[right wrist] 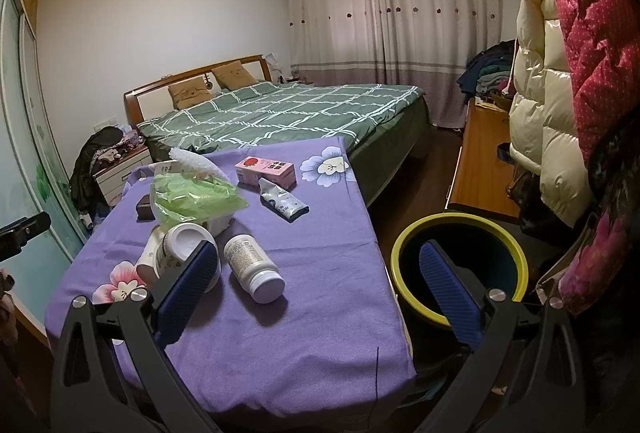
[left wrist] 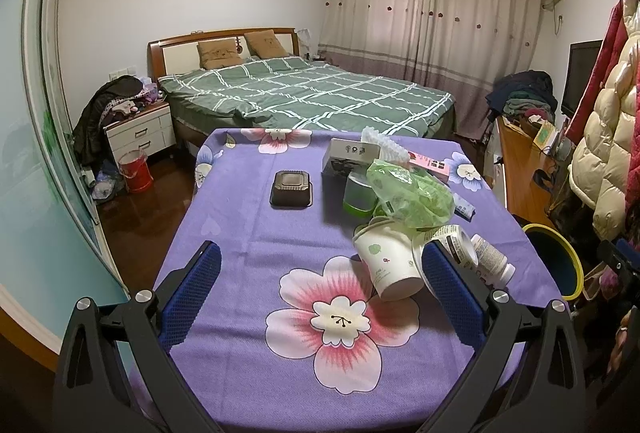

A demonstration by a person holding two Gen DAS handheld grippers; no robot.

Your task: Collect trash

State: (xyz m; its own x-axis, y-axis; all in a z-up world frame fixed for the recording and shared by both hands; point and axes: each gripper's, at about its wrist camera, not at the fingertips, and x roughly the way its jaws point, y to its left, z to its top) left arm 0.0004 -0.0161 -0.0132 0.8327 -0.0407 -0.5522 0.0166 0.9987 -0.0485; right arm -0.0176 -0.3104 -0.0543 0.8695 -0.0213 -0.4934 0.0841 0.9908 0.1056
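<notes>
The trash lies in a loose heap on the right half of the table (left wrist: pixel 240 201), the side nearest the bin (right wrist: pixel 456 269), which stands on the floor just past the table's right edge, so a short carry should drop each piece in. In the heap: a paper cup (left wrist: pixel 386 265) on its side, a white tub (right wrist: pixel 182 245) tipped over, a pill bottle (right wrist: pixel 254 267) lying flat, a green bag (left wrist: pixel 408 193), a squeezed tube (right wrist: pixel 282 203) and a pink carton (right wrist: pixel 266 171). A dark tray (left wrist: pixel 291 189) sits apart, near the table's middle.

The left gripper (left wrist: pixel 320 293) hovers low over the cloth, fingers spread wide and holding nothing; its right finger looks close to the tub, though whether it touches is hard to tell. The right gripper (right wrist: pixel 320 285) is also spread wide and empty, its fingers framing the bottle and the bin's rim, likely lining up on the bottle.
</notes>
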